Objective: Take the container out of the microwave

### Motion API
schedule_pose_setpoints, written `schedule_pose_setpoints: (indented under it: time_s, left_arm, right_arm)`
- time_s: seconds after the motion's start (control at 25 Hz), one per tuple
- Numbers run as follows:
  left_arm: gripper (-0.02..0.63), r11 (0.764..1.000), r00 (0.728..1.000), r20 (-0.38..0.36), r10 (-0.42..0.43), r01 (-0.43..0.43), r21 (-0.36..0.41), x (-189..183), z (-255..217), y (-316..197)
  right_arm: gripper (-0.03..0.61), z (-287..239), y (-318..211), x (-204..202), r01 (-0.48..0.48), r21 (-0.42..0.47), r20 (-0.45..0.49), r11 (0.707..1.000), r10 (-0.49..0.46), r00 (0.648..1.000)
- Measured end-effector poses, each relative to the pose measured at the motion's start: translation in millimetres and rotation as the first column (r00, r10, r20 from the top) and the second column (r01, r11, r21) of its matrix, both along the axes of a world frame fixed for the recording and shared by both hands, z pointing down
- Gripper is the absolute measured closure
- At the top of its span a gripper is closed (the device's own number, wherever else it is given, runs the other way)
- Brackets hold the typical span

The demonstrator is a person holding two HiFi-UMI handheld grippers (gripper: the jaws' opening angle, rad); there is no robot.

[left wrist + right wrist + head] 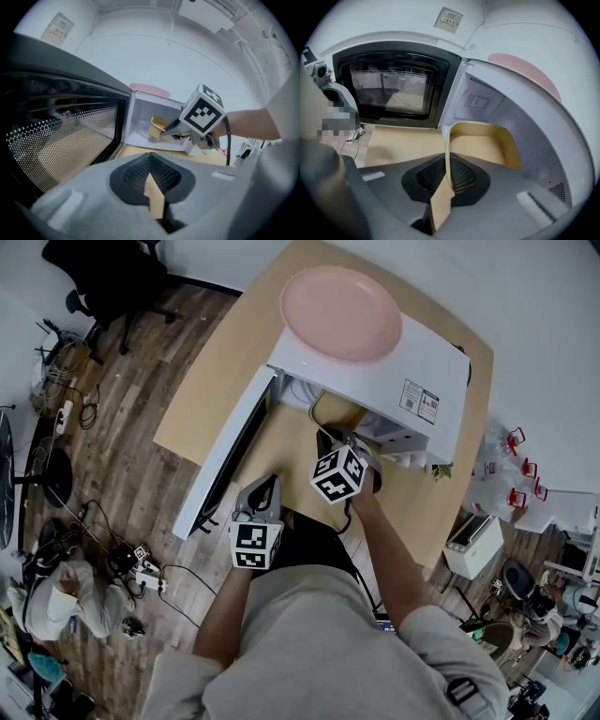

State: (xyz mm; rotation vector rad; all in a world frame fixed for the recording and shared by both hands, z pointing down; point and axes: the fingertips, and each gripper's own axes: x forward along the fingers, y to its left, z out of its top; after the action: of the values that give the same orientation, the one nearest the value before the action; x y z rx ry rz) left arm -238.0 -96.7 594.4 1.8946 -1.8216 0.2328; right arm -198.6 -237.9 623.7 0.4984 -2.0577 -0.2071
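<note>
- The microwave (375,381) sits on a wooden table (216,381), and a pink plate (342,312) lies on top of the microwave.
- The microwave's door (225,456) is swung wide open to the left of the microwave. So the opening step looks done.
- The yellow container (480,145) is at the front of the microwave's opening. Most of it is inside the microwave, so it is not out yet.
- The right tongs (349,442) reach down into the microwave's opening. They are pinching the near wall of the container, and the thin yellow wall runs right between the two jaws.
- I cannot tell if the container is lifted off the microwave's floor or sits on it.
- The left tongs (265,488) hang in front of the microwave, just beside the open door. Their jaws are pressed together and there is nothing in them. They touch neither the microwave nor the container.
- I think the grab is done and the pulling-out part is the step in hand.
- What is left, I think: bring the container all the way out past the microwave's front edge and set it down on the bare table in front of the microwave.
- The grip is on one thin wall only, so the container could tip or slip if it is pulled fast. A slow, level pull looks best.
</note>
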Motion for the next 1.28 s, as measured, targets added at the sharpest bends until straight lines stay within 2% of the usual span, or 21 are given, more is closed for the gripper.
schedule_pose_setpoints:
  time_s: [0.48,0.8,1.08,1.28]
  left_arm:
    - [0.611,0.999,0.999,-0.011,0.042,-0.041,0.013,7,-4,12]
    - [0.611,0.999,0.998,-0.032,0.054,-0.054,0.004,14,2,11]
    - [0.611,0.998,0.997,-0.028,0.07,-0.07,0.001,29,1,-1]
    - [0.611,0.999,0.999,-0.02,0.045,-0.045,-0.005,36,-2,-8]
  right_arm:
    - [0.546,-4,35,5,0.011,-0.013,0.031,1.0,-0.01,0.999]
    - [0.546,-7,68,8,0.057,-0.07,0.098,0.996,-0.05,0.994]
    - [0.546,-18,88,25,0.047,-0.142,0.289,0.989,-0.004,0.957]
    - [0.548,-29,95,44,0.026,-0.229,0.455,0.973,0.083,0.887]
